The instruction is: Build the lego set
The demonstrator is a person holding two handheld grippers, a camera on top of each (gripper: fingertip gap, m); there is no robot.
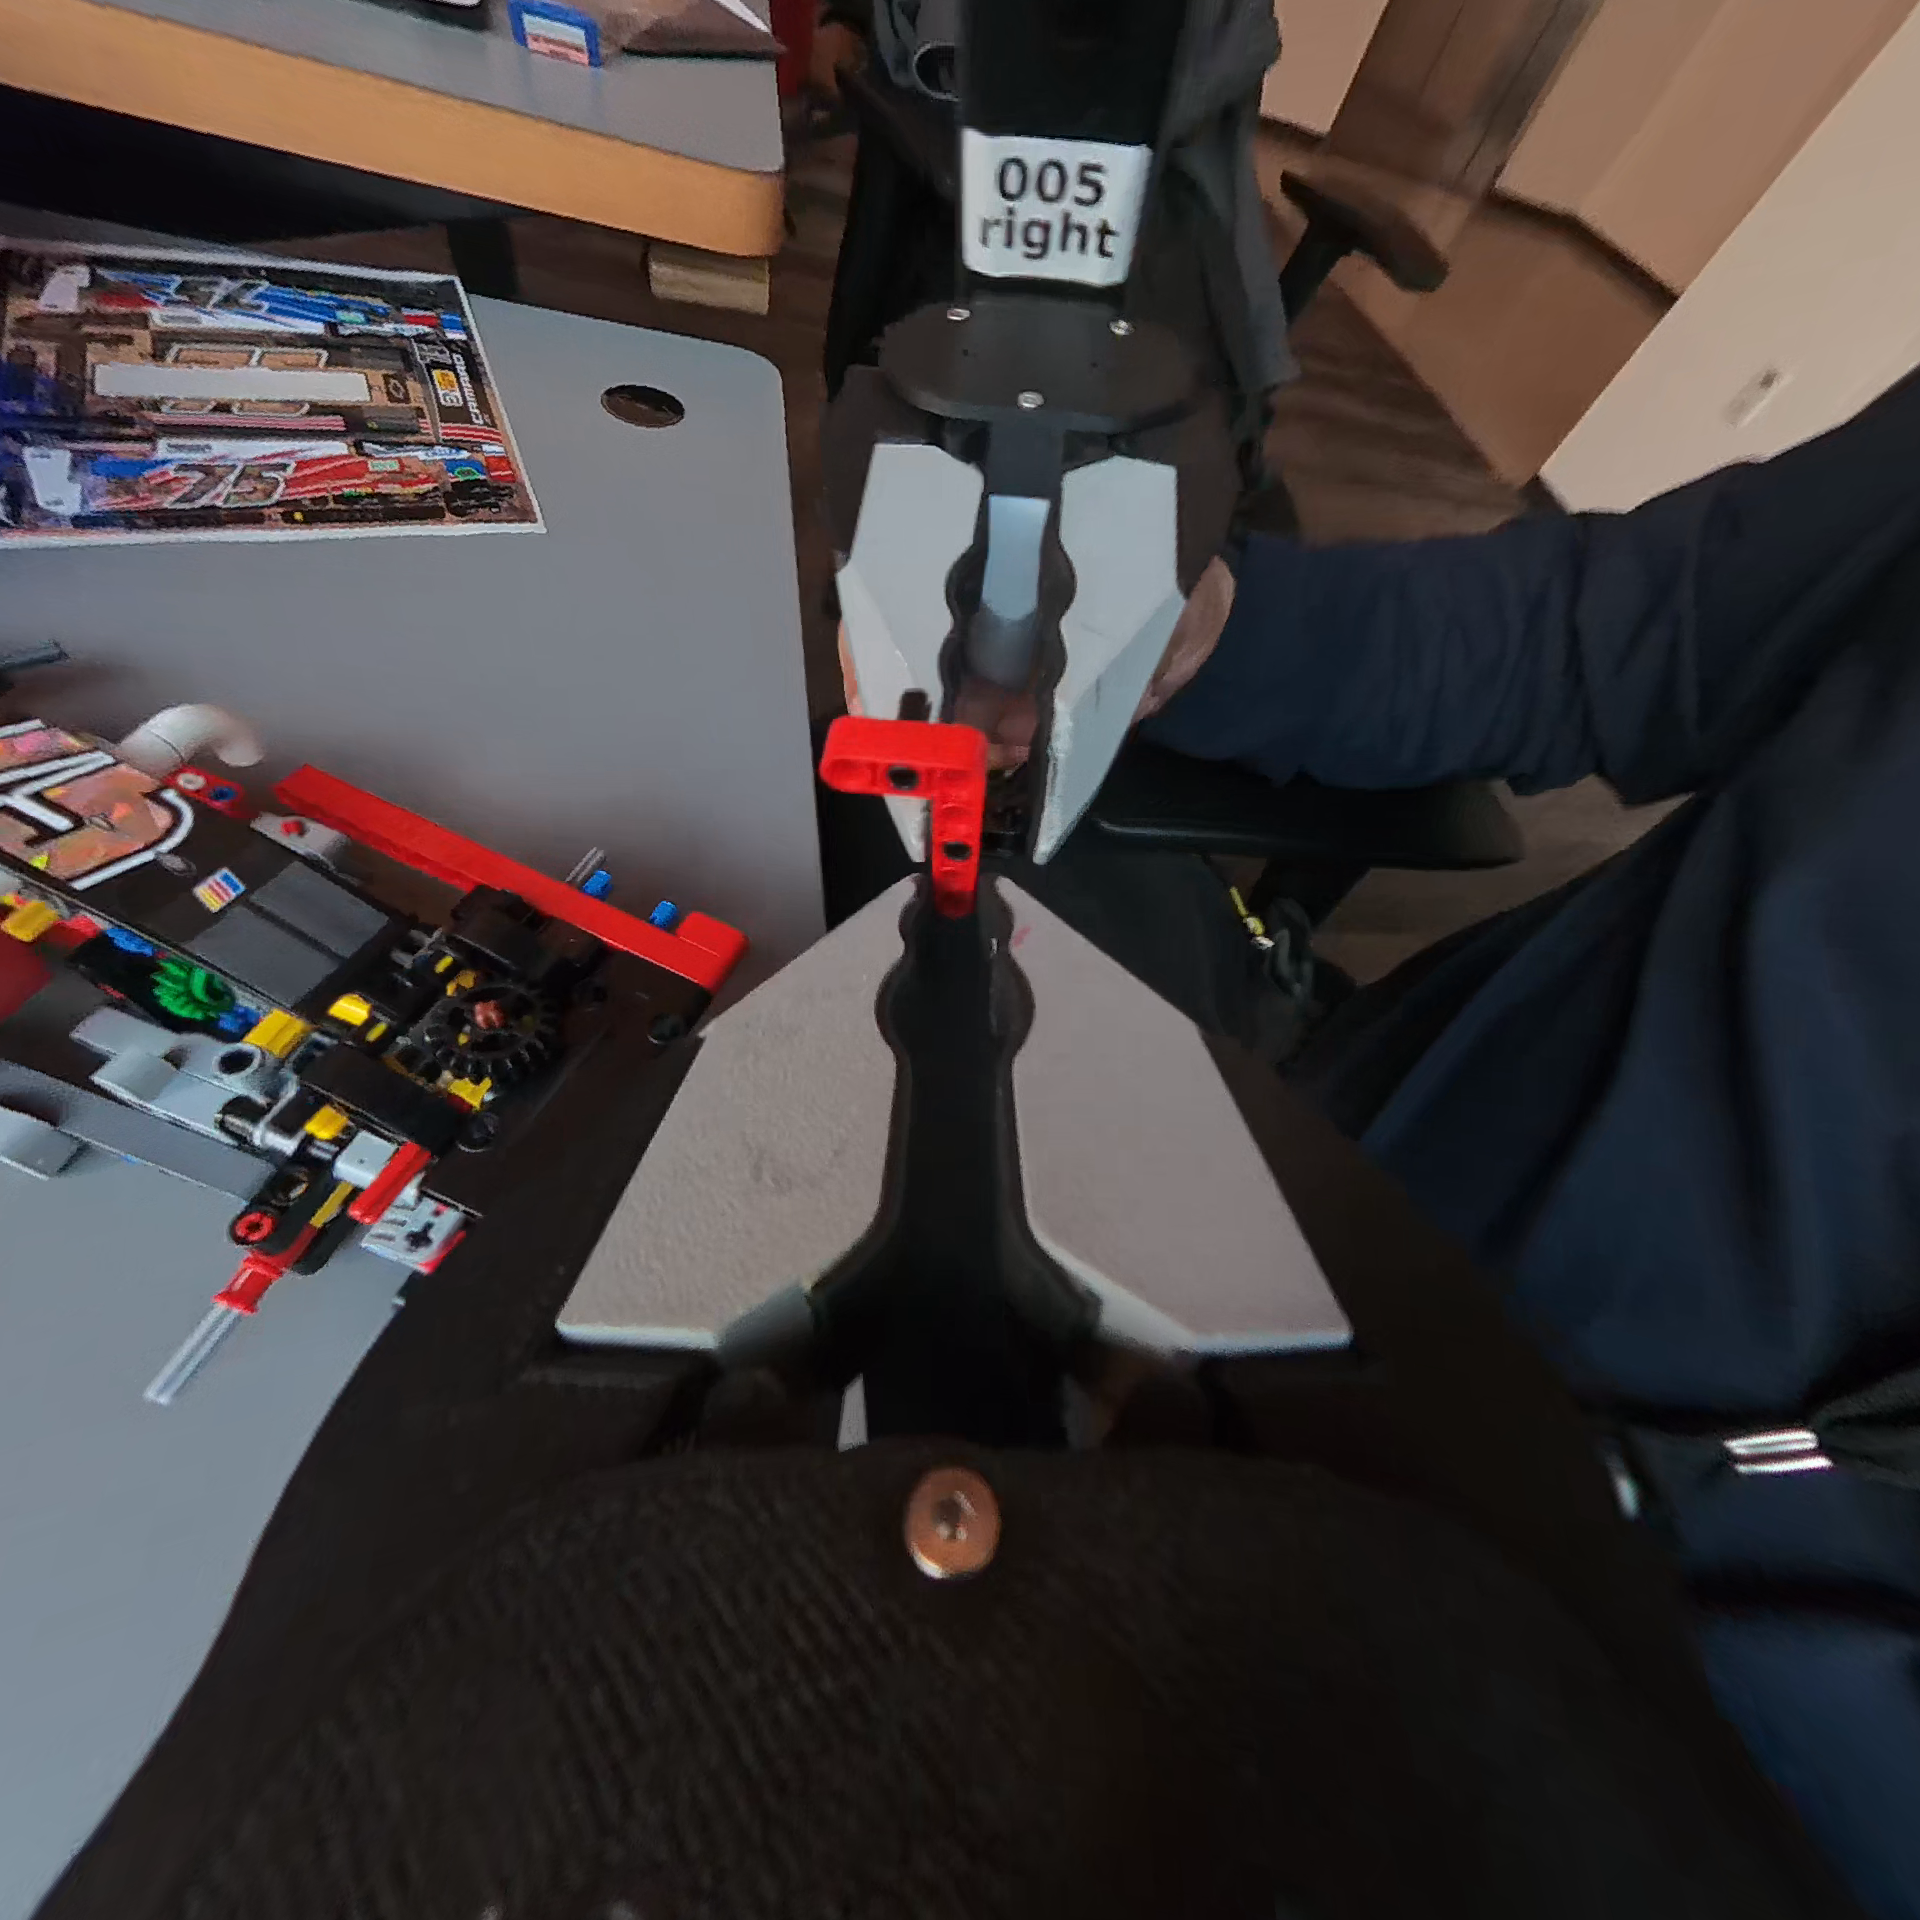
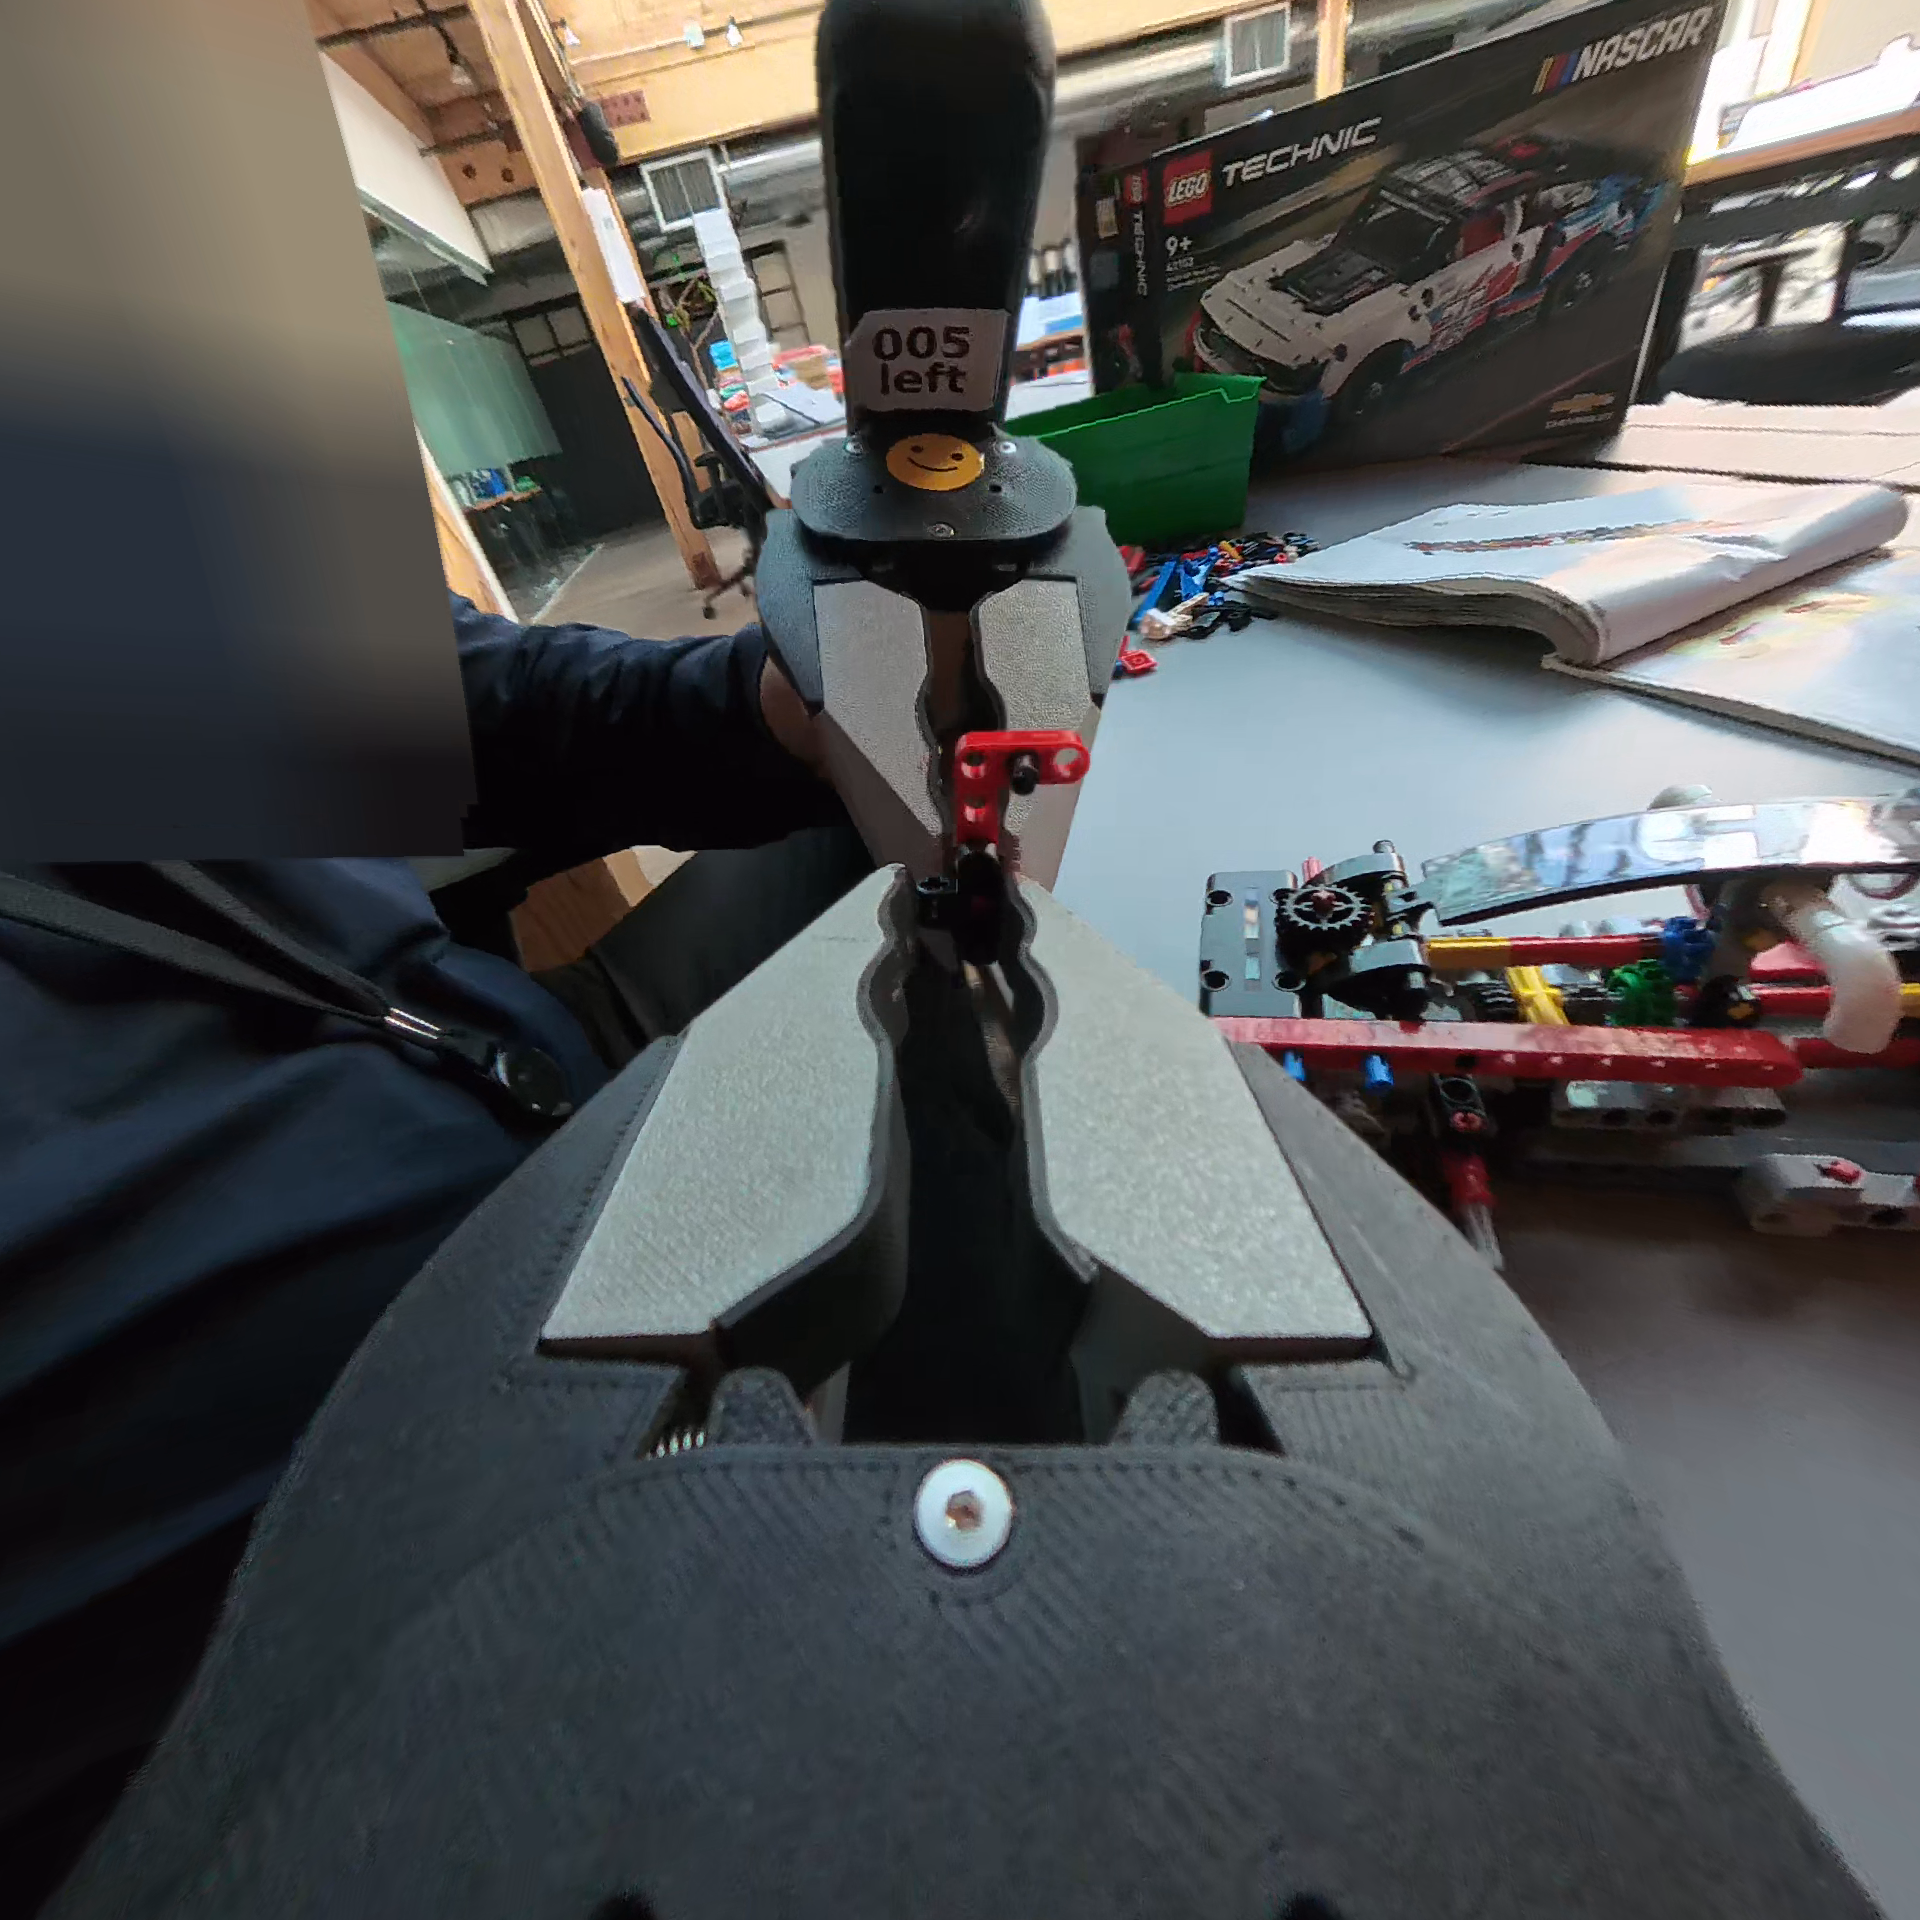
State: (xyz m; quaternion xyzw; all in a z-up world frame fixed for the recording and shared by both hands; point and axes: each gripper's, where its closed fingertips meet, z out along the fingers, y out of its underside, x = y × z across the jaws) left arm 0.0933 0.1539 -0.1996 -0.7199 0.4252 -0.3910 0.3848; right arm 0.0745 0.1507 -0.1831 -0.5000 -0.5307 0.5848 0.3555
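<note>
Red plastic sits at the centre of both views — an L-shaped beam with round holes, pinched by its long leg in the left gripper, its short leg pointing to nine o'clock in the left wrist view. Facing it tip to tip, the right gripper is closed on a small black connector piece, which touches the beam's lower end. A black pin sticks out of the beam's short leg. On the grey table lies a half-built brick car chassis at nine o'clock of the left gripper — a sticker sheet beyond it at ten o'clock.
</note>
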